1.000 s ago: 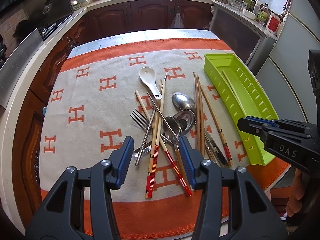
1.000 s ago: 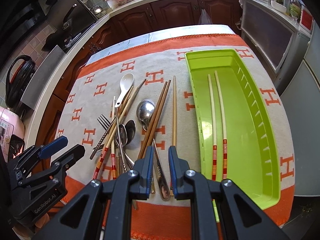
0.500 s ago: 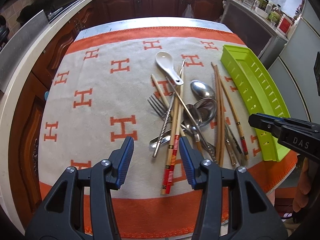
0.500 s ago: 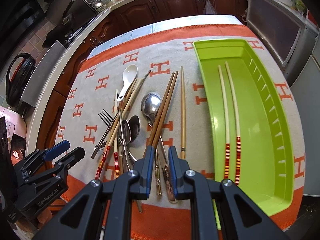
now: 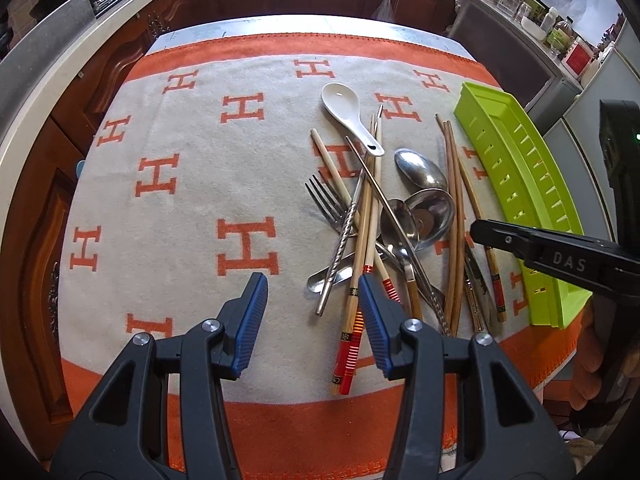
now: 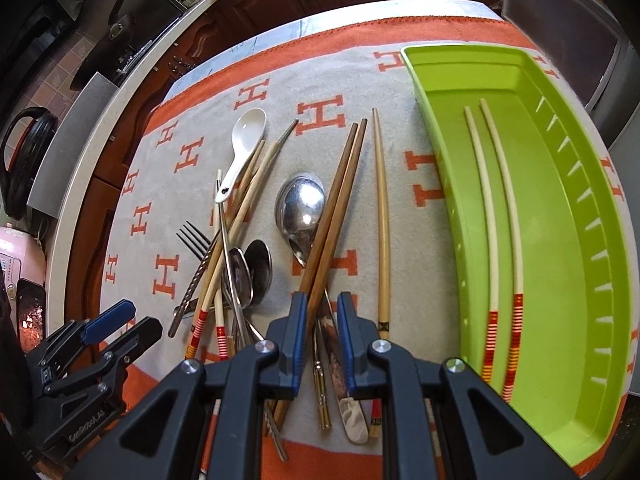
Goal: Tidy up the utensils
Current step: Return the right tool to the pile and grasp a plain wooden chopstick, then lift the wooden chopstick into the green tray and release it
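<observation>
Barely underway — only two red-banded pale chopsticks (image 6: 498, 240) lay in the green tray (image 6: 568, 360), with the jumble of utensils (image 5: 384, 224) left beside it on the orange-and-cream cloth (image 5: 180, 200): forks, steel spoons, a white spoon (image 5: 348, 114), brown chopsticks (image 6: 332, 216). The left gripper (image 5: 312, 312) hung spread and empty; the right gripper (image 6: 322, 328) was narrowed over the pile — pinching nothing.

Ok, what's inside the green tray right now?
The green tray holds just two pale chopsticks with red-striped ends, lying side by side along its length. Its nearest corner is cut off by the picture edge and the right tool's body, so that part is unseen.
</observation>
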`<state>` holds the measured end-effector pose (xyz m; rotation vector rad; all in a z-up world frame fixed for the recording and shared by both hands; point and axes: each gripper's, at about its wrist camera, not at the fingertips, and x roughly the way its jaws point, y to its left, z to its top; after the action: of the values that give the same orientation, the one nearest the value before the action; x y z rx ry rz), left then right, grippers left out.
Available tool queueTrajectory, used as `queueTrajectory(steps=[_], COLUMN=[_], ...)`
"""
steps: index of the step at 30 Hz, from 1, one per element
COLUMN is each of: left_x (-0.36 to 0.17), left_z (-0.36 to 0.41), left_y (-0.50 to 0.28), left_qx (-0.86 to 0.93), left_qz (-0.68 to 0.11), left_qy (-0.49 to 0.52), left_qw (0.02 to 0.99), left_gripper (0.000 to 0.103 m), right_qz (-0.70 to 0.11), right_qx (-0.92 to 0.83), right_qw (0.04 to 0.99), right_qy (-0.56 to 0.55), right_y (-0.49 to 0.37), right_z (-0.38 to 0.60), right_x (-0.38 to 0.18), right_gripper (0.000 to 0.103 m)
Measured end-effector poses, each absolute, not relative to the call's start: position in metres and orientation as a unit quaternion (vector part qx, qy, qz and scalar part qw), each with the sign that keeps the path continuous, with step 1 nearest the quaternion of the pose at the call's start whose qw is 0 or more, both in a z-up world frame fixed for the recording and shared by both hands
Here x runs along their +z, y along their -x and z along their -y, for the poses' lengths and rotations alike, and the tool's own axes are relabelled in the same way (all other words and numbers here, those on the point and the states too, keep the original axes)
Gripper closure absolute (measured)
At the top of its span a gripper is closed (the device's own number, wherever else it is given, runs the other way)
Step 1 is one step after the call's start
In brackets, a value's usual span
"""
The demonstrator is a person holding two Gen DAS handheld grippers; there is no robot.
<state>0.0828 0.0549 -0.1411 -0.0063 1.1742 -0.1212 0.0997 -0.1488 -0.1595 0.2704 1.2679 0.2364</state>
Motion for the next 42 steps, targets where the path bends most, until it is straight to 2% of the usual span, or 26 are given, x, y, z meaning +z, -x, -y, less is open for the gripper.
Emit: queueTrajectory(steps=[13,18,35,42], left_x=[-0.148,-0.149,-0.139,-0.133], left_z=[-0.053,-0.052,-0.032,-0.022], left_y=[-0.088,-0.087,-0.079,-0.076], left_qx=[-0.068,-0.068,-0.083,-0.085], left_qz=[-0.560,-0.560,-0.553,-0.551], left_qy=[0.007,0.006,-0.016,-0.024], left_qw=[0.826,0.825,0.829,0.830], left_gripper=[0.059,0.059,0.059,0.059], right_qz=[-0.593,-0.579,-0.546,-0.536], right_qx=[0.116,0.112,0.127,0.133], right_qw=[0.784,0.796,0.813,0.811], right_qy=[-0.142,-0.133,-0.156,-0.192], right_y=[-0.110,-0.105,-0.086,-0.075], right_z=[0.143,0.144,0.164,0.194], right_x=[-0.176,-0.172,-0.145,-0.118], right_gripper=[0.084,0.094,0.097,0.097])
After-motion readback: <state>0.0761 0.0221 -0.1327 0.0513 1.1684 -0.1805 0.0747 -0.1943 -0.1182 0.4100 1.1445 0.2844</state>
